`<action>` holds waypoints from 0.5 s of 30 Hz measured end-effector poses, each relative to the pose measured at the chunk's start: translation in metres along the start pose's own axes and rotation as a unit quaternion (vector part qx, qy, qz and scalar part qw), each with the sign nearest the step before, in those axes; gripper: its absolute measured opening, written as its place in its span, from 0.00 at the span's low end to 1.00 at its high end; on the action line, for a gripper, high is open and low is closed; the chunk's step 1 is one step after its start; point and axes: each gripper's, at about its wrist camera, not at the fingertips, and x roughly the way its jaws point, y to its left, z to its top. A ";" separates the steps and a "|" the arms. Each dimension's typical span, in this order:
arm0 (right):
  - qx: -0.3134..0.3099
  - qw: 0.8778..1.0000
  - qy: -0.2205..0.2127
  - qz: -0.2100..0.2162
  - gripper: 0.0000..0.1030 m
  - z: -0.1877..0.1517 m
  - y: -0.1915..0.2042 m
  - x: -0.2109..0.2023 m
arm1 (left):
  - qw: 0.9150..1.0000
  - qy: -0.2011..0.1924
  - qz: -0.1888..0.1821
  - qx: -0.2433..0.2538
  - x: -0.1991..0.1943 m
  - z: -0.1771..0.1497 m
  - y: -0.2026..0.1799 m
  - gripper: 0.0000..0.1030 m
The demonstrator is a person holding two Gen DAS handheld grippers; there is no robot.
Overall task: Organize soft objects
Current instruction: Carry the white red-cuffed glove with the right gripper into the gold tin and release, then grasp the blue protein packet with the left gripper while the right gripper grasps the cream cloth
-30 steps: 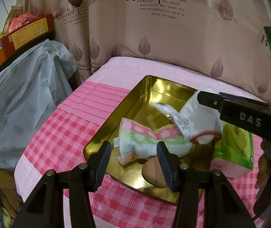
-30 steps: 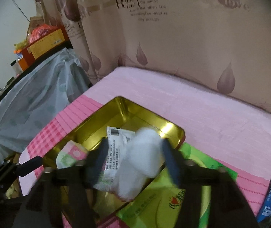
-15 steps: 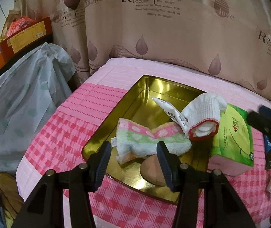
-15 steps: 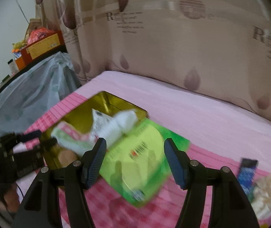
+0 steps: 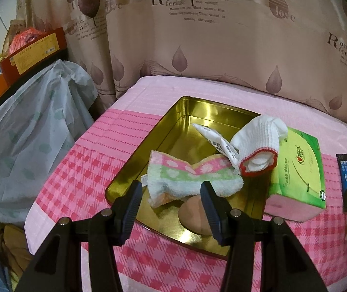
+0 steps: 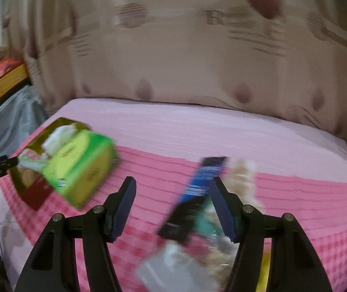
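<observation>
Pink checked cloth (image 5: 80, 170) over the table, patterned curtain behind. Gold tin tray (image 5: 134, 170) now holds the flowered towel (image 5: 188, 177), a white sachet (image 5: 218, 141), a tan sponge (image 5: 192, 216) and the white rolled sock (image 5: 258, 143), its red cuff propped at the tray's right edge against the green tissue pack (image 5: 300, 170). A second ago that sock hung in the right gripper above the tray; it has since been dropped in, so one more soft item counts as sorted. Right gripper (image 6: 173, 206), jaws apart and empty, has swung off right, blurred, over the dark blue sachet (image 6: 197, 194) and cream ribbon bundle (image 6: 244, 180), likely next. Left gripper (image 5: 171, 209) unchanged: open, holding nothing, parked at the tray's near rim.
</observation>
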 end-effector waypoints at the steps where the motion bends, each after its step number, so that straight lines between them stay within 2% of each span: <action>1: 0.008 1.000 0.002 -0.011 0.58 -0.001 -0.012 0.000 | 1.000 0.000 0.001 0.002 0.000 0.000 0.000 0.49; 7: 0.028 0.999 0.019 -0.036 0.57 -0.008 -0.052 0.013 | 1.000 0.000 0.003 0.007 0.001 -0.001 -0.001 0.49; 15: 0.039 0.998 0.038 -0.027 0.53 -0.009 -0.064 0.046 | 1.000 0.008 0.009 0.023 0.006 -0.007 -0.006 0.49</action>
